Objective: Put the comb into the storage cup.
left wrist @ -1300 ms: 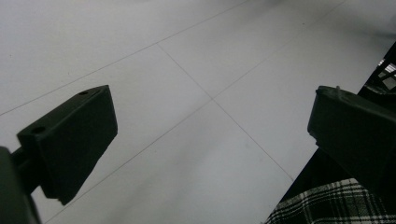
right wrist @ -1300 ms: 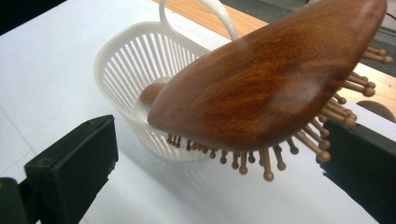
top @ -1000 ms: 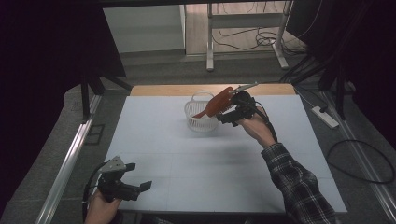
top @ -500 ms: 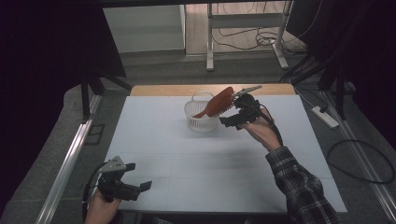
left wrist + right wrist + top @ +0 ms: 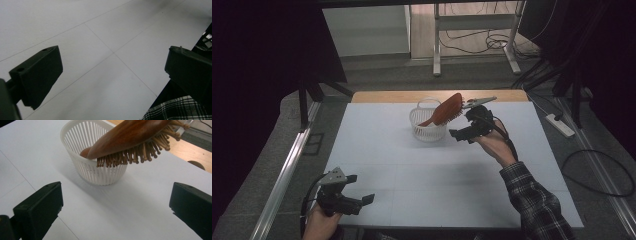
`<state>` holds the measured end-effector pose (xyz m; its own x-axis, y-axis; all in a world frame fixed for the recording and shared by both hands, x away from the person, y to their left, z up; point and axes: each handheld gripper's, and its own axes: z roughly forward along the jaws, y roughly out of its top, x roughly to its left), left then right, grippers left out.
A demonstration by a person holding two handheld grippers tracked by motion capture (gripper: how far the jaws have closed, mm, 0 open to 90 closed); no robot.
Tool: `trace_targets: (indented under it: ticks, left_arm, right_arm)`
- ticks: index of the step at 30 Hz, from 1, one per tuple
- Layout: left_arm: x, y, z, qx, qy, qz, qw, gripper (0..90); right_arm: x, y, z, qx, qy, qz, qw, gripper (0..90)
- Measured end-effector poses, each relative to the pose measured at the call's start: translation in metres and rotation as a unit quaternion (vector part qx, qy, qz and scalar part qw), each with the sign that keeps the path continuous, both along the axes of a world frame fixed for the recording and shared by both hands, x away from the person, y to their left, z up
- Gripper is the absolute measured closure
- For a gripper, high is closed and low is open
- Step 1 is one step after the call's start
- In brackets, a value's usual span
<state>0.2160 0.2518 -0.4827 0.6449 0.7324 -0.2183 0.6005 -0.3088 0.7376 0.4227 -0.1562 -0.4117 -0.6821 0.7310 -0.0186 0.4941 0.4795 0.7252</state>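
Resting with its handle down inside the white basket [image 5: 428,125], the wooden hairbrush [image 5: 447,109] leans up and to the right over the rim, bristles facing down toward the tabletop [image 5: 412,170]. The basket stands at the far middle of the tabletop. Just to its right, the right hand-held gripper [image 5: 464,134] is raised above the surface, its jaws spread wide and holding nothing; it sits near the brush head but apart from it. In the right gripper view, the hairbrush [image 5: 130,137] and basket [image 5: 97,157] lie beyond the two parted jaws, with bare tabletop between them. The left hand-held gripper [image 5: 357,192] is at the near left corner of the tabletop, well apart from the basket, also wide open and empty. In the left gripper view its jaws frame plain white surface, with a plaid sleeve [image 5: 172,111] at the lower right edge.
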Motion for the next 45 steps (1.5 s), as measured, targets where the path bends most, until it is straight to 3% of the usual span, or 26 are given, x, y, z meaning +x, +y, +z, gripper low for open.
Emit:
trace_targets:
  ticks: [15, 33, 45]
  left_arm:
    - [0.000, 0.000, 0.000, -0.002, -0.001, -0.002, 1.0000, 1.5]
    - [-0.001, 0.001, 0.000, -0.005, -0.001, -0.002, 1.0000, 1.5]
    - [0.000, 0.001, 0.000, -0.005, 0.000, -0.001, 1.0000, 1.5]
  right_arm:
    - [-0.008, -0.005, -0.011, 0.005, -0.003, 0.008, 0.9999, 0.0]
    - [-0.019, -0.011, -0.023, 0.015, 0.015, 0.012, 0.9997, 0.0]
    - [-0.031, -0.018, -0.023, 0.019, 0.017, 0.026, 0.9993, 0.5]
